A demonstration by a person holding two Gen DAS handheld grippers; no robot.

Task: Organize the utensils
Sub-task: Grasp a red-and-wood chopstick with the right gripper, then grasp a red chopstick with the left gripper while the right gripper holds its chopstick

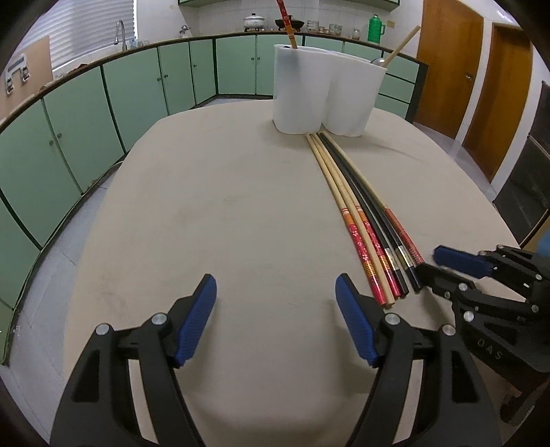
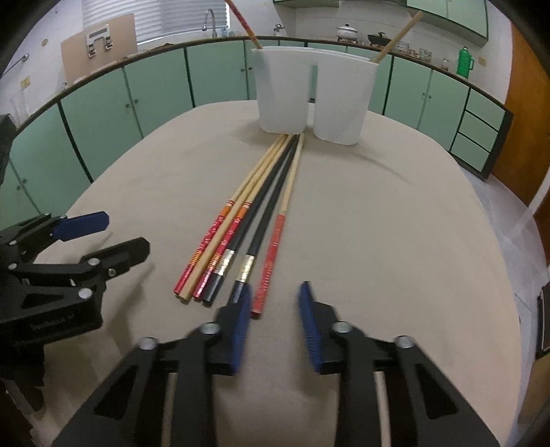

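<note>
Several chopsticks (image 1: 364, 220) lie side by side on the beige table (image 1: 223, 213), tips against a white two-compartment holder (image 1: 326, 93); some are bamboo with red ends, some black. They also show in the right wrist view (image 2: 254, 220), before the holder (image 2: 312, 99). One chopstick stands in each compartment. My left gripper (image 1: 276, 318) is open and empty, just left of the handle ends. My right gripper (image 2: 275, 323) is open, its jaws around the end of the red-handled chopstick (image 2: 271, 261), without closing on it. It also shows in the left wrist view (image 1: 443, 264).
Green cabinets (image 1: 86, 137) and a counter with a sink, pots and a green flask (image 1: 376, 29) ring the table. Wooden doors (image 1: 447, 68) stand at the right. The left gripper shows at the left edge of the right wrist view (image 2: 103, 237).
</note>
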